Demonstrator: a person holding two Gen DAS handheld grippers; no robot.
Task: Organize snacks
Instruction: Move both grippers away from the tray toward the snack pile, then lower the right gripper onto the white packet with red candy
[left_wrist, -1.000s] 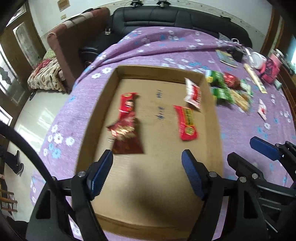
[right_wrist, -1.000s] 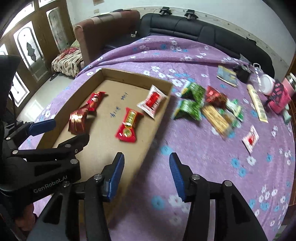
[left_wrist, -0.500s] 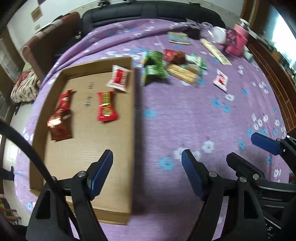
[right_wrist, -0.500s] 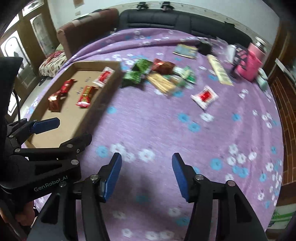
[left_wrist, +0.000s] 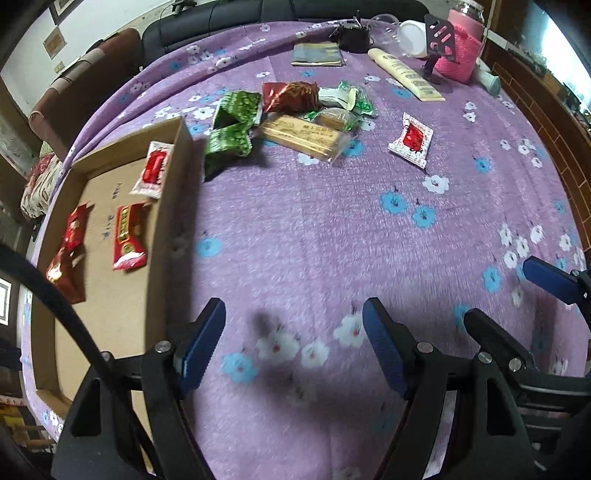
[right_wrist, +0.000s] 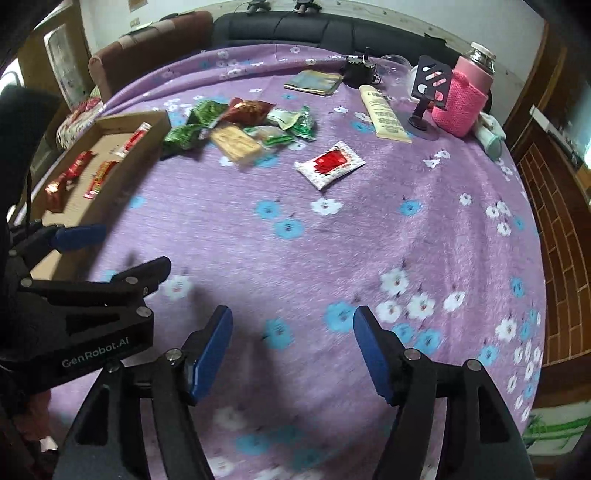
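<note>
box wall (left_wrist: 173, 206) beside green packets (left_wrist: 232, 125) | pink bottle (right_wrist: 467, 99) far

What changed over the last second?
Both grippers swung right, off the cardboard box and out over the purple cloth. Left gripper and right gripper: jaws open and empty throughout. Snacks in the box and the pile beside it haven't moved.

- A wide stretch of bare purple tablecloth (right_wrist: 332, 243) is seen ahead of both grippers.
- The way to the left is closed by the cardboard tray wall (left_wrist: 168, 206).
- A white and red sachet (right_wrist: 330, 165) lies alone; the snack pile (right_wrist: 240, 125) is crowded behind it.
</note>
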